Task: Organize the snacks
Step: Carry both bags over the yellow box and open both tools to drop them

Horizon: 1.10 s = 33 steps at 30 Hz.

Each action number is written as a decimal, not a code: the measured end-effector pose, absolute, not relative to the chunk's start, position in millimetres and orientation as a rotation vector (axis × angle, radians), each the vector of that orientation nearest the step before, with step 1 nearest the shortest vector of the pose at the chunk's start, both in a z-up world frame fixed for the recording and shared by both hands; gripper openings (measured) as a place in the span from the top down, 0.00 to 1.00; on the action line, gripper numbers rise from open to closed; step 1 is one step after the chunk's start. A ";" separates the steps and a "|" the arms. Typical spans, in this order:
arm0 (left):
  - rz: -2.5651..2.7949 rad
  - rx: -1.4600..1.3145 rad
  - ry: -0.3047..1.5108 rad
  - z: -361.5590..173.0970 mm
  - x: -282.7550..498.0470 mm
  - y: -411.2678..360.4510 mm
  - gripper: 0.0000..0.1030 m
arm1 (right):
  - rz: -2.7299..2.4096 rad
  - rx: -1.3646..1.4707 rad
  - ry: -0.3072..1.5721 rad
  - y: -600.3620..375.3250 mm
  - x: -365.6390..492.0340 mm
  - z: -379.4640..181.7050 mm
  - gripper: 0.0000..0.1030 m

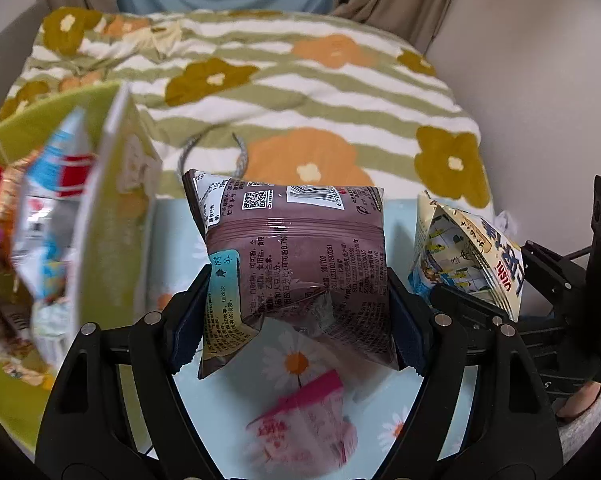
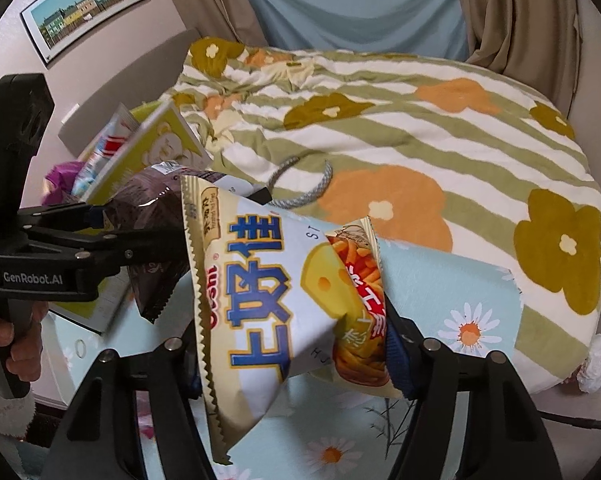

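My left gripper (image 1: 298, 320) is shut on a brown snack packet (image 1: 296, 248), its blue pads pressing both sides, with the packet lifted off the table. The right wrist view shows that left gripper (image 2: 140, 240) and brown packet (image 2: 148, 212) at the left. My right gripper (image 2: 296, 360) is shut on a white and blue cheese-snack bag (image 2: 260, 292), creased between the pads and held above the table. In the left wrist view this bag (image 1: 468, 256) hangs at the right. A pink packet (image 1: 304, 428) lies on the table under my left gripper.
A lime-green container (image 1: 112, 208) with several packets stands at the left. The table has a light blue daisy cloth (image 2: 440, 280). Behind it is a bed with a striped flower blanket (image 1: 300, 92) and a grey cord loop (image 1: 242, 156). Crumpled tissue (image 2: 596, 360) lies far right.
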<state>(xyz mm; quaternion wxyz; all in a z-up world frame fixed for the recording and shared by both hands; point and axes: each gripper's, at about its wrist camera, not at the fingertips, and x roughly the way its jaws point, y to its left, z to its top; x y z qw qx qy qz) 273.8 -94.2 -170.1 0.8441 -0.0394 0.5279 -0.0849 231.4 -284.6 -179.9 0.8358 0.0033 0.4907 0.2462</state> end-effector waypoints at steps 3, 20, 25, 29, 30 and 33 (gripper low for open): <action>-0.185 -0.090 1.066 -142.9 257.6 -82.2 0.23 | 0.518 0.017 1.013 -279.0 223.1 -158.3 0.38; -0.099 -0.019 0.927 -60.2 172.7 81.2 0.22 | 0.536 0.061 0.836 -140.0 155.2 -52.0 0.38; -0.119 0.012 0.936 -78.0 163.7 110.4 0.19 | 0.510 0.073 0.835 -105.7 148.1 -52.2 0.38; -0.080 0.104 0.929 -99.4 167.1 110.8 0.00 | 0.476 0.095 0.841 -91.2 138.7 -58.2 0.38; -0.087 0.120 0.934 -104.2 165.7 111.3 0.00 | 0.462 0.101 0.843 -88.0 137.0 -60.6 0.38; -0.129 0.105 0.940 -108.1 162.1 119.6 0.00 | 0.435 0.105 0.842 -80.8 128.6 -63.1 0.38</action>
